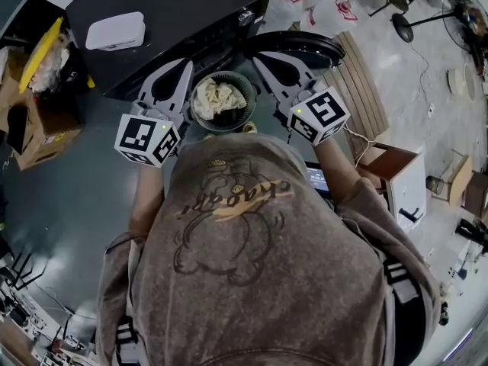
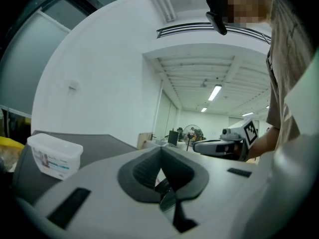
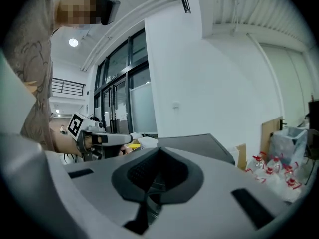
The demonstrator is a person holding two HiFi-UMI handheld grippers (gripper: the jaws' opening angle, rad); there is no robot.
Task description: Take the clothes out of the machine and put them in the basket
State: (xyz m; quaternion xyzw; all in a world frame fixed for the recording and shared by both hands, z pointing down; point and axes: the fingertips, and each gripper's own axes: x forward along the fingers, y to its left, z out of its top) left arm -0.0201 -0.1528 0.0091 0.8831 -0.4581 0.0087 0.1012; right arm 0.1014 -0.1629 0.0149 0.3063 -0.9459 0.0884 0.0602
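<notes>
The pale crumpled clothes (image 1: 218, 97) lie in a round dark-rimmed basket (image 1: 251, 107), which stands just in front of the black washing machine (image 1: 168, 14), I think so that the way from the drum is short. The left gripper (image 1: 185, 65) and the right gripper (image 1: 258, 58) are on either side of the basket; both have the jaws closed together with nothing between them. The round black door (image 1: 293, 46) is swung open to the right, probably to keep the opening free for reaching in.
</notes>
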